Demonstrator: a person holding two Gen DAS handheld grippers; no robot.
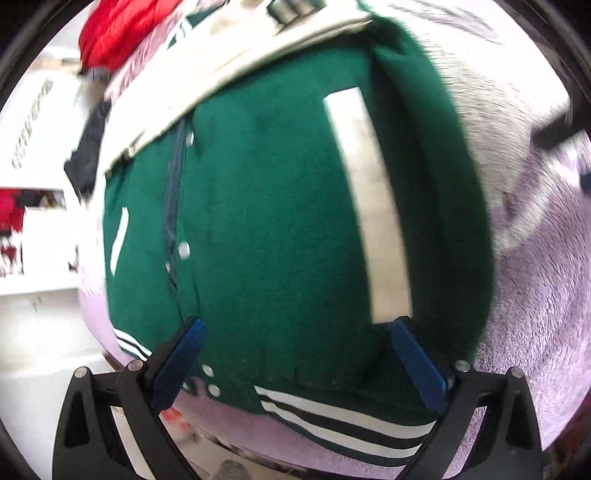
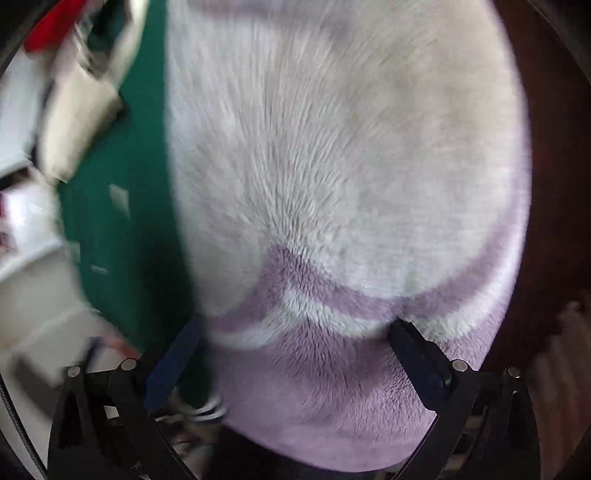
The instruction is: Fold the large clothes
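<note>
A green varsity jacket (image 1: 273, 206) with cream sleeves (image 1: 207, 74), snap buttons and a striped hem (image 1: 343, 417) lies flat on a fluffy lilac and white blanket (image 1: 535, 302). My left gripper (image 1: 295, 328) is open and empty, its blue pads spread over the jacket's lower part near the hem. My right gripper (image 2: 295, 332) is open and empty over the blanket (image 2: 332, 184), to the right of the jacket (image 2: 122, 221), whose green edge shows at the left of the right wrist view.
A red garment (image 1: 122, 29) and a dark garment (image 1: 86, 147) lie beyond the jacket at the far left. White furniture (image 1: 37, 229) stands left of the bed. Dark wood (image 2: 546, 221) borders the blanket on the right.
</note>
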